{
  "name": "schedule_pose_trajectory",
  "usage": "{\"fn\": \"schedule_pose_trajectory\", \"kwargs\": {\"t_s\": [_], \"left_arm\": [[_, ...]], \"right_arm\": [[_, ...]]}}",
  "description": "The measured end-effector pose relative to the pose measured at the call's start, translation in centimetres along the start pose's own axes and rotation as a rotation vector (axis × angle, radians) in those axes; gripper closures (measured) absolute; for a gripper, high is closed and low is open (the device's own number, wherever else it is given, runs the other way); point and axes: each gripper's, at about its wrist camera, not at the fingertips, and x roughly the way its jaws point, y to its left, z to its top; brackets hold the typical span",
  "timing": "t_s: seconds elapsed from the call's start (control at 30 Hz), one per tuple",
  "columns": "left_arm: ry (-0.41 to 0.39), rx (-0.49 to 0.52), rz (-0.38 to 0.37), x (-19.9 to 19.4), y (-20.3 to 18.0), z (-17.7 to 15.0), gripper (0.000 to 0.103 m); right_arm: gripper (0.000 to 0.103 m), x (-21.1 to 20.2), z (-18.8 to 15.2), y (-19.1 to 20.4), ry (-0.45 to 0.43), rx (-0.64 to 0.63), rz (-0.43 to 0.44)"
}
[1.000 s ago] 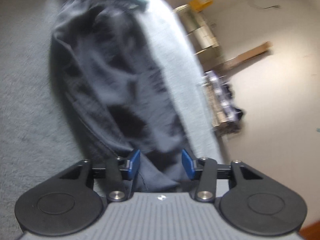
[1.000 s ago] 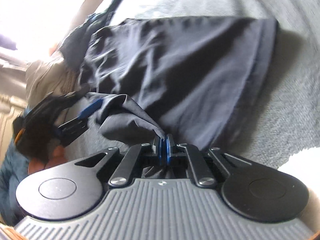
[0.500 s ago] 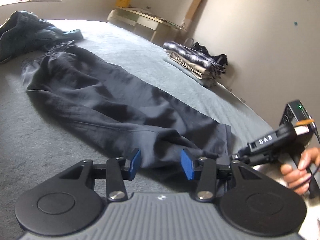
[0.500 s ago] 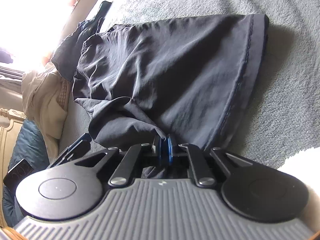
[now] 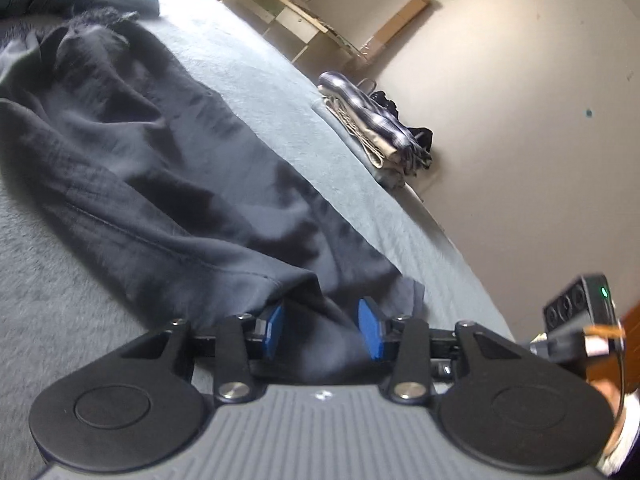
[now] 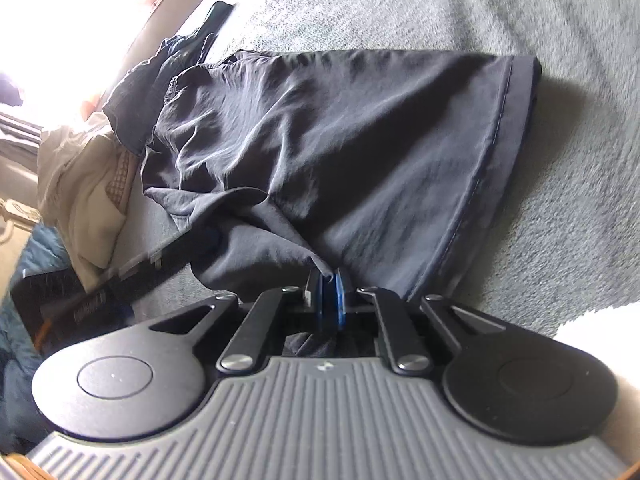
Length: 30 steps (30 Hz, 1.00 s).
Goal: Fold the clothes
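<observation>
- Pinching a bunched corner of the dark trousers [image 6: 320,152], the right gripper [image 6: 328,300] has its blue pads pressed together on the cloth.
- The left gripper [image 5: 320,330] is closing, with the hem end of the trousers [image 5: 168,184] between its pads; whether they bite yet is hard to judge, a gap seems to show.
- Both hands sit at the leg end; the trousers' long axis runs away from the tongs across the grey bed [image 5: 48,280] toward the waist.
- A folded pile [image 5: 372,128] lies well apart, near the bed's far edge.

Black fingers [image 5: 224,354] — blue pads [image 5: 274,330]
</observation>
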Motion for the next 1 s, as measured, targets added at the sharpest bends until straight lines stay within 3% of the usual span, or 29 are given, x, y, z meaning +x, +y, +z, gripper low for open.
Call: {"fn": "schedule_pose_trajectory", "kwargs": {"t_s": [0.1, 0.2, 0.27, 0.43, 0.6, 0.7, 0.8, 0.93, 1.0], "left_arm": [[0.012, -0.035, 0.001, 1.0, 1.0, 0.4, 0.062], [0.014, -0.065, -0.002, 1.6, 1.6, 0.5, 0.062], [0.015, -0.082, -0.004, 1.9, 2.0, 0.5, 0.062], [0.022, -0.116, 0.004, 2.8, 2.8, 0.8, 0.064], [0.016, -0.15, 0.009, 3.6, 3.7, 0.8, 0.07], [0.018, -0.153, 0.016, 3.9, 3.9, 0.9, 0.075], [0.021, -0.16, 0.01, 3.9, 4.1, 0.9, 0.076], [0.022, -0.162, 0.005, 3.9, 4.1, 0.9, 0.076], [0.022, -0.163, 0.003, 4.0, 4.1, 0.8, 0.076]], "right_arm": [[0.095, -1.0, 0.4, 0.9, -0.043, -0.077, -0.072], [0.095, -2.9, 0.8, 2.6, -0.134, -0.242, -0.166], [0.095, -3.3, 1.0, 3.9, -0.132, -0.351, -0.171], [0.095, 0.0, 0.0, 8.0, 0.078, -0.599, -0.063], [0.095, 4.7, -1.8, 11.1, 0.274, -0.845, -0.083], [0.095, 7.2, -1.8, 9.7, 0.449, -0.862, -0.223], [0.095, 6.4, -0.4, 8.1, 0.551, -0.812, -0.28], [0.092, 4.9, 1.2, 7.5, 0.598, -0.844, -0.444], [0.088, 3.6, 2.2, 8.1, 0.587, -0.818, -0.417]]}}
